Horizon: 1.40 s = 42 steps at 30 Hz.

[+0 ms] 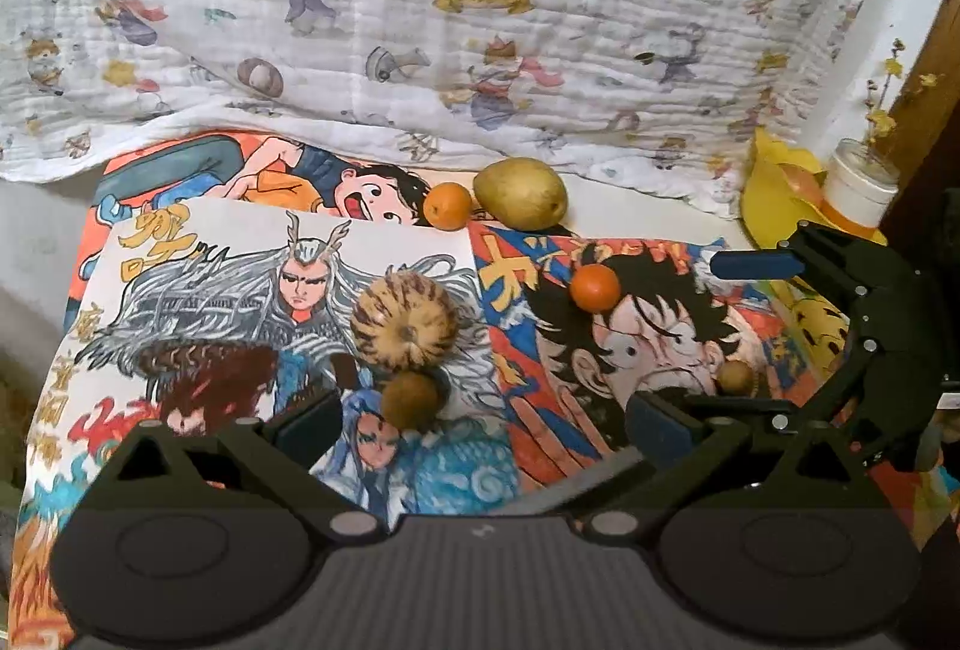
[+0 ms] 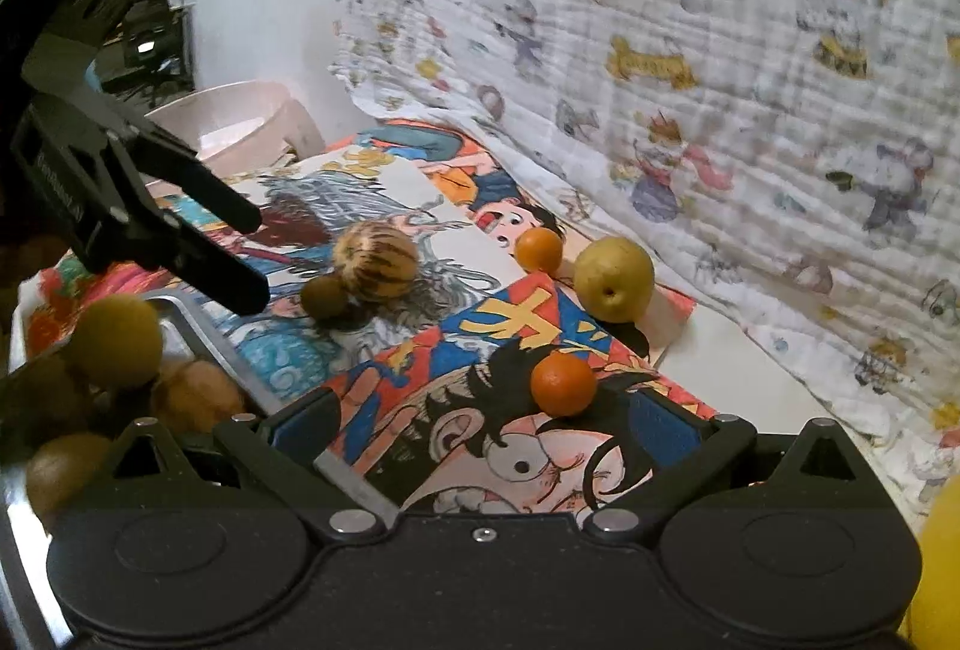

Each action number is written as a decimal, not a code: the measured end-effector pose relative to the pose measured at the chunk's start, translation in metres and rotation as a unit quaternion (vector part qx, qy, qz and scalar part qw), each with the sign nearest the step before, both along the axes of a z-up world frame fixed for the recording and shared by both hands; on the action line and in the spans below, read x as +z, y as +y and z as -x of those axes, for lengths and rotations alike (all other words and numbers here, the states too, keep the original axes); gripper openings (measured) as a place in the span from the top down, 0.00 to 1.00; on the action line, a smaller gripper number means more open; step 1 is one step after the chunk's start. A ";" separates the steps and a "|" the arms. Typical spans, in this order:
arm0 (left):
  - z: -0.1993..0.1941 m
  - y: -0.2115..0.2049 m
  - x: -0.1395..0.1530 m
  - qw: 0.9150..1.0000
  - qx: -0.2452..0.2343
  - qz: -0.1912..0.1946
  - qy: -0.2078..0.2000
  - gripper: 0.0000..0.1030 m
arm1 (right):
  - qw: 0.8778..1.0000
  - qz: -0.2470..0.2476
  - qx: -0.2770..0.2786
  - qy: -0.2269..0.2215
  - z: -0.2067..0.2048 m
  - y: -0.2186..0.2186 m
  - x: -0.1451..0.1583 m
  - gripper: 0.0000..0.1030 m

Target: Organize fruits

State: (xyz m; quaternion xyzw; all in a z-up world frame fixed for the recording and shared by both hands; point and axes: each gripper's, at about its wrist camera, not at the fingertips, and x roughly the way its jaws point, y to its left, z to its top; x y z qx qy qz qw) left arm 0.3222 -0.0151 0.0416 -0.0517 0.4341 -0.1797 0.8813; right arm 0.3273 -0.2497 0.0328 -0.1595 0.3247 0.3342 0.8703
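Note:
Fruits lie on cartoon posters covering the table [image 1: 420, 476]. A striped round melon [image 1: 403, 321] sits mid-table with a small brown fruit [image 1: 411, 399] touching its near side. An orange [image 1: 594, 288] lies to the right; another orange [image 1: 447, 205] and a yellow-green pear [image 1: 521, 193] lie at the back. My left gripper [image 1: 480, 419] is open and empty, just behind the small brown fruit. My right gripper [image 2: 480, 425] is open and empty, with the near orange [image 2: 563, 384] just ahead between its fingers. A metal tray [image 2: 198, 332] at the left holds several yellow-brown fruits [image 2: 117, 341].
A cartoon-print blanket [image 1: 480, 20] hangs along the back. A yellow object [image 1: 774, 182] and a white jar [image 1: 861, 182] stand at the back right. A pink plastic chair [image 2: 240, 122] stands beyond the table's far left. The left gripper [image 2: 180, 242] reaches over the tray.

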 end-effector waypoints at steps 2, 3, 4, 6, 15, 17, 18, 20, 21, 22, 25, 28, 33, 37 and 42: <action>-0.008 -0.001 -0.005 1.000 0.001 -0.004 0.003 0.01 | 1.000 0.006 -0.012 0.001 -0.006 0.002 -0.006 0.01; -0.012 0.000 -0.007 1.000 0.002 -0.003 0.005 0.01 | 1.000 0.009 -0.017 0.002 -0.010 0.002 -0.009 0.01; -0.015 0.000 -0.008 1.000 0.003 -0.002 0.006 0.01 | 1.000 0.011 -0.021 0.004 -0.012 0.002 -0.011 0.01; -0.021 0.000 -0.012 1.000 0.005 -0.001 0.007 0.01 | 0.999 0.012 -0.031 0.011 -0.019 0.002 -0.017 0.01; -0.044 -0.004 -0.023 1.000 0.012 -0.009 0.007 0.02 | 0.998 0.016 -0.058 0.026 -0.041 0.005 -0.032 0.10; -0.046 -0.005 -0.025 1.000 0.010 -0.009 0.005 0.04 | 0.998 0.017 -0.059 0.028 -0.044 0.006 -0.034 0.14; -0.047 -0.006 -0.026 1.000 0.009 -0.009 0.004 0.05 | 0.998 0.018 -0.059 0.029 -0.045 0.007 -0.035 0.16; -0.049 -0.006 -0.027 1.000 0.009 -0.010 0.003 0.08 | 0.998 0.019 -0.060 0.031 -0.047 0.008 -0.037 0.19; -0.051 -0.006 -0.028 1.000 0.009 -0.009 0.002 0.10 | 0.998 0.019 -0.060 0.031 -0.048 0.009 -0.038 0.21; -0.052 -0.006 -0.029 1.000 0.009 -0.009 0.002 0.11 | 0.998 0.020 -0.060 0.030 -0.049 0.010 -0.038 0.22; -0.054 -0.005 -0.032 1.000 0.010 -0.008 0.002 0.15 | 0.997 0.025 -0.061 0.027 -0.051 0.013 -0.041 0.28; -0.056 -0.004 -0.034 1.000 0.012 -0.008 0.003 0.19 | 0.997 0.026 -0.063 0.030 -0.054 0.016 -0.043 0.35; -0.058 -0.006 -0.038 1.000 0.014 -0.013 0.003 0.23 | 0.997 0.024 -0.069 0.032 -0.058 0.018 -0.046 0.45; -0.061 -0.007 -0.039 1.000 0.019 -0.019 0.002 0.30 | 0.997 0.022 -0.072 0.030 -0.058 0.019 -0.046 0.55; -0.062 -0.007 -0.039 1.000 0.019 -0.022 -0.004 0.41 | 0.997 0.023 -0.075 0.025 -0.058 0.019 -0.045 0.65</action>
